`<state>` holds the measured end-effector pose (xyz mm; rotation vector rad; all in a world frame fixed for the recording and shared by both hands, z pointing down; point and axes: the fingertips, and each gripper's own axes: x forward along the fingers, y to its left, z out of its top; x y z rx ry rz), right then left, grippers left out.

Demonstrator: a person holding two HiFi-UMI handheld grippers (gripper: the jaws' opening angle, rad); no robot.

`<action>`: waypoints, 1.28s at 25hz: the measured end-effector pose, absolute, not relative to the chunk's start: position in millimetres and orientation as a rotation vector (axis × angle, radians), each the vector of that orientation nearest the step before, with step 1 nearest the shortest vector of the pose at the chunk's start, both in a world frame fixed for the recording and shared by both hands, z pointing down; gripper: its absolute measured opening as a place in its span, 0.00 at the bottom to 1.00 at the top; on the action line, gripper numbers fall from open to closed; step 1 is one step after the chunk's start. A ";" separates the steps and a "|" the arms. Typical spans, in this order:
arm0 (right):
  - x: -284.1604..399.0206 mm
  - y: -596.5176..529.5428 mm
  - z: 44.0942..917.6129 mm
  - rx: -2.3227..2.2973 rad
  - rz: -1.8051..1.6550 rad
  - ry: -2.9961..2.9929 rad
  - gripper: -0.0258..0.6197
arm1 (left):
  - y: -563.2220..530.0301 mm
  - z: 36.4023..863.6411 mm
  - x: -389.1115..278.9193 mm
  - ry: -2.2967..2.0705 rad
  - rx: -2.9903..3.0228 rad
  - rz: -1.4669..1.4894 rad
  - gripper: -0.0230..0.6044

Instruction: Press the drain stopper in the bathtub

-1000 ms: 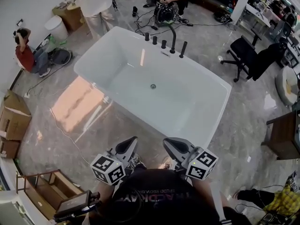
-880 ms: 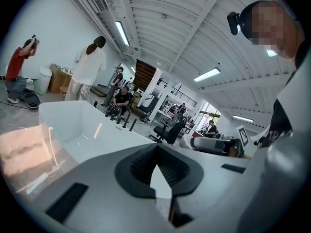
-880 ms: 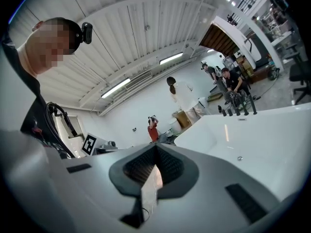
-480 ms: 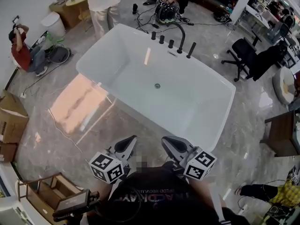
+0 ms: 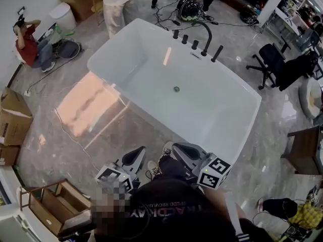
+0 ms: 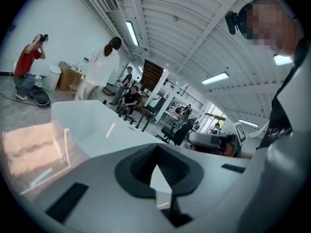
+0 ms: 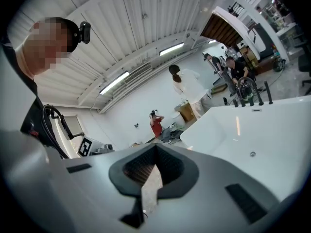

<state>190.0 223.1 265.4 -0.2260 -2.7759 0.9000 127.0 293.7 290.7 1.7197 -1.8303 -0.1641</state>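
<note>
OK, head view: white bathtub [image 5: 212, 115] sits on the grey floor at 12 o'clock from the person. The drain stopper [image 5: 176, 89] is a small round dark spot on the tub bottom near the middle, untouched, and it also shows in the right gripper view [image 7: 252, 154]. Black faucet fittings [image 5: 204, 37] stand in a row on the tub's far rim at about 1 o'clock. The left hand-held gripper [image 5: 137, 153] and the right hand-held gripper [image 5: 177, 148] are held side by side close to the person's body, outside the tub's near rim, well apart from the stopper. Each has its jaws closed together with nothing gripped. Black office chair [image 5: 272, 59] at 2 o'clock, a crouching person in red [image 5: 30, 44] at 10 o'clock, cardboard boxes [image 5: 12, 117] at 9 o'clock.
</note>
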 end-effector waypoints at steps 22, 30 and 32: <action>144.9 78.4 280.0 -0.019 1.041 -2.813 0.06 | 149.3 288.4 59.0 -1.727 1.812 -0.009 0.05; 122.7 53.8 283.2 0.164 1.055 -2.846 0.06 | 125.8 291.0 19.8 -1.647 1.896 0.020 0.05; 114.4 52.8 286.3 0.230 1.044 -2.849 0.06 | 122.7 294.1 2.8 -1.618 1.923 0.022 0.05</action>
